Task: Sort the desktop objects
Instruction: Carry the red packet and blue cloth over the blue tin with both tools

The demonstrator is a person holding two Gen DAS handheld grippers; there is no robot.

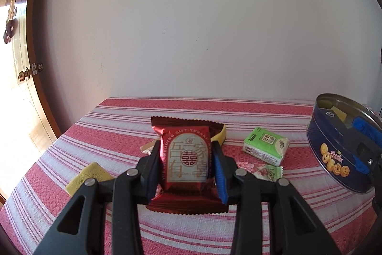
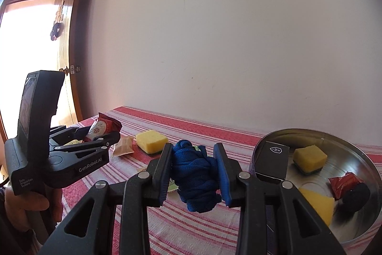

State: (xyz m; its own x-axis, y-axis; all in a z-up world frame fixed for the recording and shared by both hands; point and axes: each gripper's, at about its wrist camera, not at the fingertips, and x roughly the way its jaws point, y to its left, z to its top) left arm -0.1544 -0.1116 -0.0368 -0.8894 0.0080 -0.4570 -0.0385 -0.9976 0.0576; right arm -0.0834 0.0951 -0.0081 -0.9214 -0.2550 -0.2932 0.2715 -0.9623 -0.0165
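My left gripper (image 1: 187,154) is shut on a red foil snack packet (image 1: 186,157) held above the striped tablecloth (image 1: 119,135). From the right wrist view the same left gripper (image 2: 98,133) shows at the left, packet (image 2: 102,127) between its fingers. My right gripper (image 2: 193,159) is shut on a bundled blue mesh cloth (image 2: 195,178), lifted just left of the round metal tin (image 2: 367,183). In the left wrist view the right gripper (image 1: 358,135) with the blue cloth (image 1: 365,133) hangs over the blue cookie tin (image 1: 334,159).
The tin holds a black box (image 2: 272,160), a yellow sponge (image 2: 309,157), a red packet (image 2: 343,184), a dark lump (image 2: 355,197). On the cloth lie a green tissue pack (image 1: 266,146), a yellow sponge (image 2: 151,138), a flat yellow sponge (image 1: 89,175), small sachets (image 2: 123,146). A door (image 1: 21,87) stands left.
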